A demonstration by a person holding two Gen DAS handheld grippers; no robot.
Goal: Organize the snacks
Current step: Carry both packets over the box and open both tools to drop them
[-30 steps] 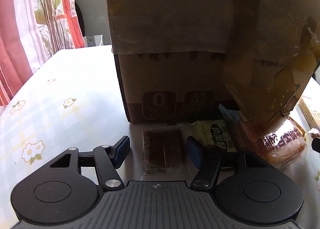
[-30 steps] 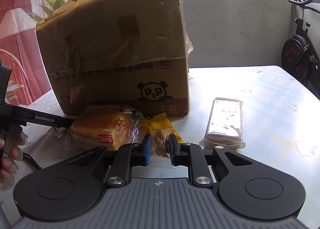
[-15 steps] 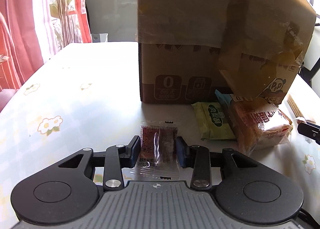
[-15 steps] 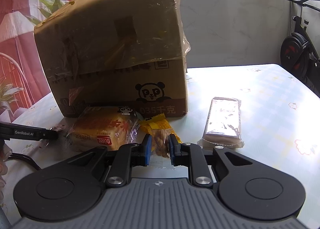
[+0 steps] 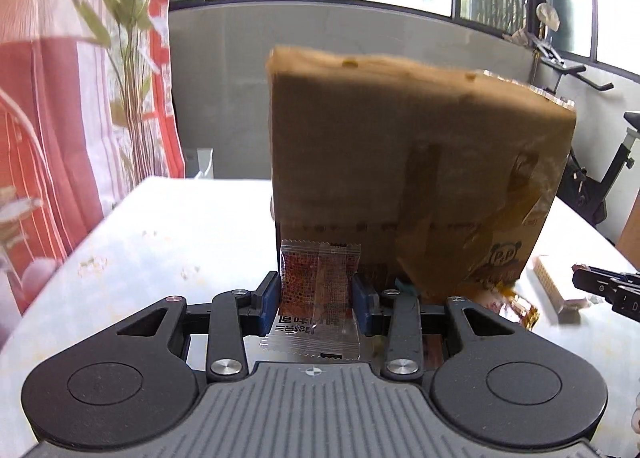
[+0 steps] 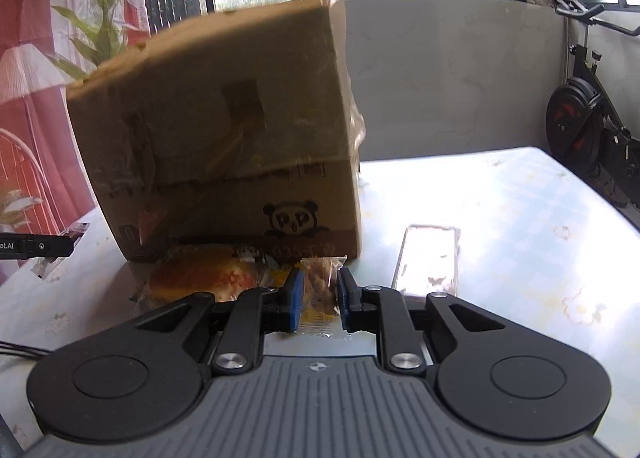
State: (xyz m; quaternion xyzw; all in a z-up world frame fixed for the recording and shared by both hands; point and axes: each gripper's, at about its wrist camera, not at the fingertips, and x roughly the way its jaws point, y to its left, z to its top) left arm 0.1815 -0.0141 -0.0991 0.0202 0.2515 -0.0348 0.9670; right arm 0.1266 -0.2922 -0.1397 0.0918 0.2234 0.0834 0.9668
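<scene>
Snacks going into cardboard box (image 5: 416, 161), by the look of it; box standing straight ahead of both grippers, opening not visible in either view. Sitting on floral table (image 5: 168, 242). Left gripper (image 5: 318, 298) clamping dark-red sachet (image 5: 320, 282), long axis upright, clear of table. Right gripper (image 6: 318, 296) pinching yellow twist packet (image 6: 320, 290). Right view alone showing bread loaf (image 6: 208, 278) against box base and silver wafer pack (image 6: 428, 258) just beside box.

The cardboard box (image 6: 224, 145) is showing a panda face lettered "P P" (image 6: 297, 219); the other hand-held gripper's bar (image 6: 36, 246) is reading "ot.AI".
</scene>
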